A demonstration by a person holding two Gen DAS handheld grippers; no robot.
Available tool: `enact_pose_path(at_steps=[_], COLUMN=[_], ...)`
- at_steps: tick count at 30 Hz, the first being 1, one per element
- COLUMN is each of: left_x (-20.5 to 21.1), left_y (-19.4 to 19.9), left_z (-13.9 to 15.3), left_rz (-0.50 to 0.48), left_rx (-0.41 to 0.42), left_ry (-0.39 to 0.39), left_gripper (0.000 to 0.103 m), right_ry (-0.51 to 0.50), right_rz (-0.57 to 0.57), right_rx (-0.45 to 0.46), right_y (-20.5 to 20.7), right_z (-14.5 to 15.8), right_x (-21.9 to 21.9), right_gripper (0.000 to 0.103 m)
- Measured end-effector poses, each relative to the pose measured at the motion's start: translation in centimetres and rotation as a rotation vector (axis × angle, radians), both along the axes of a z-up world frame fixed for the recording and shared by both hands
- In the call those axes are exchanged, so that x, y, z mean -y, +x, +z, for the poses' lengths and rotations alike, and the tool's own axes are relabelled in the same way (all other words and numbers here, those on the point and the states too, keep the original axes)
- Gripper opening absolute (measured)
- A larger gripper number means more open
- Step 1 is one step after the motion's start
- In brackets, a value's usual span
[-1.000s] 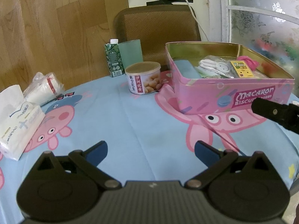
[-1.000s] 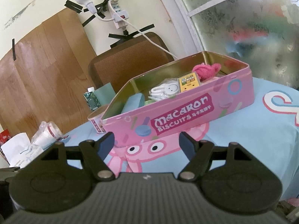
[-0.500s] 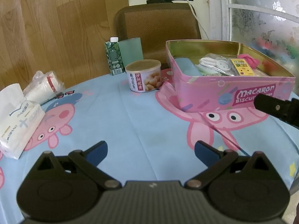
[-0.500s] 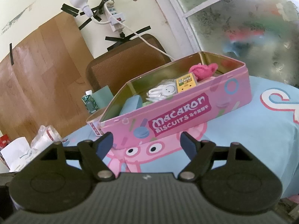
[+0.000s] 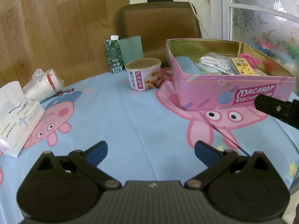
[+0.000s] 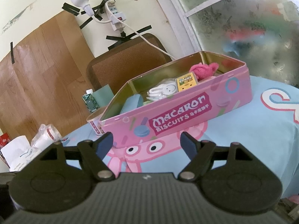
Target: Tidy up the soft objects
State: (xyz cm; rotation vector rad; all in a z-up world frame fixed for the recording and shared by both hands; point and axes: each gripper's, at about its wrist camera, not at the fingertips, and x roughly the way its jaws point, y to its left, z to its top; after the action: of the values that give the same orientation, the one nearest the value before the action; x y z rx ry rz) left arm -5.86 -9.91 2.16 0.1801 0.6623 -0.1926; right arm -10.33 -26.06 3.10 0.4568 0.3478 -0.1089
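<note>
Two grippers hang over the tabletop [image 5: 115, 115], both empty with fingers spread wide. At the far left edge lies a tissue pack [image 5: 16, 125], and just behind it a bag of wrapped rolls [image 5: 44, 84]; both look light and squashy, and would likely crumple under a hard pinch, so a gentle hold across the middle of the pack seems best. Further right stand a green carton [image 5: 114, 56] and a nut can [image 5: 143, 74], stiff things that are probably no part of the sorting. The left gripper [image 5: 151, 150] hovers low above bare cloth, well apart from all of these.

Right of the can sits the pink tin [image 6: 186, 119], open, already holding a blue pad [image 6: 131, 103], a white bundle [image 6: 162, 91], a small yellow card [image 6: 186, 81] and a pink fluffy cloth [image 6: 202, 70] at its far end. The cloth looks limp and light; a grip on its bunched top would lift it without snagging. The right gripper [image 6: 146, 143] faces the tin's long side from just in front, its tips short of the wall. The tin's thin metal rim may slide on the cloth if nudged.
</note>
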Motion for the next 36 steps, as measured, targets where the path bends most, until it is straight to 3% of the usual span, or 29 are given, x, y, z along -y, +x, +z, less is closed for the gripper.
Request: enact_pose_path(at_steps=[36], left_x=[0.38], left_y=[-0.03], left_z=[-0.09], left_rz=[-0.007], left_rx=[-0.005], left_ry=[0.009], left_gripper=[0.103], right_ry=[-0.001], right_rz=[0.008], right_rx=[-0.008], right_y=[0.15], right_z=[0.03], right_x=[-0.03], right_gripper=[0.081])
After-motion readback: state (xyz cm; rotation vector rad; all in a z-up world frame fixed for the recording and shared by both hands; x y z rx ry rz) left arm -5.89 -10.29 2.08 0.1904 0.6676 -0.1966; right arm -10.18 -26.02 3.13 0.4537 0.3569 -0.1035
